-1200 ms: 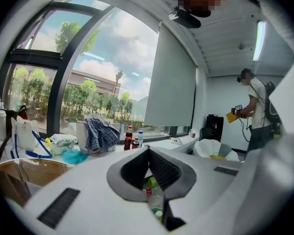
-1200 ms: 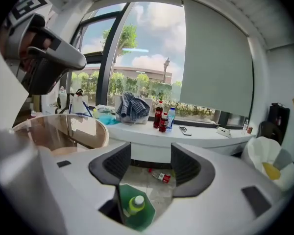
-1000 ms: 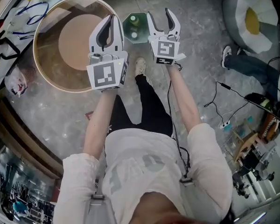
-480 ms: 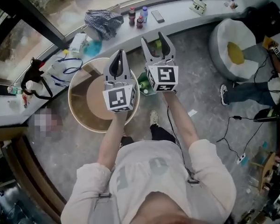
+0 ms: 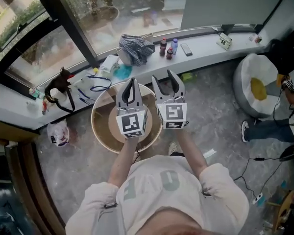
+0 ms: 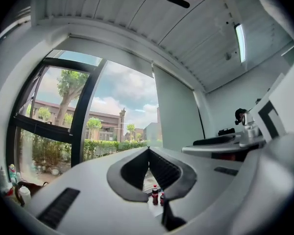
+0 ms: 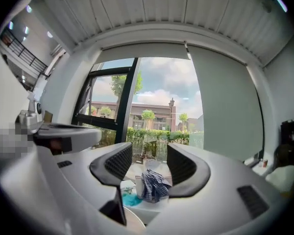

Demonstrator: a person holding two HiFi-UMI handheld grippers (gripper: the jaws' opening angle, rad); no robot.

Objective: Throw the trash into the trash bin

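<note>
- The ledge (image 5: 206, 39) runs under the window (image 5: 112, 9), behind the table (image 5: 99, 131).
- On the ledge, left to right: cloth (image 5: 136, 48), bottles (image 5: 162, 47), phone (image 5: 186, 49).
- A bag (image 5: 58, 133) lies on the floor left of the table.
- The beanbag (image 5: 255, 89) sits at the far right, well apart from the table.
- The left gripper (image 5: 131, 82) is over the table, with the right gripper (image 5: 162, 77) just beside it, over the table's right rim.

Lounge: beanbag (image 5: 246, 80), window ledge (image 5: 206, 42)

The trash bin is hidden from sight behind the right tool (image 5: 163, 76).
</note>
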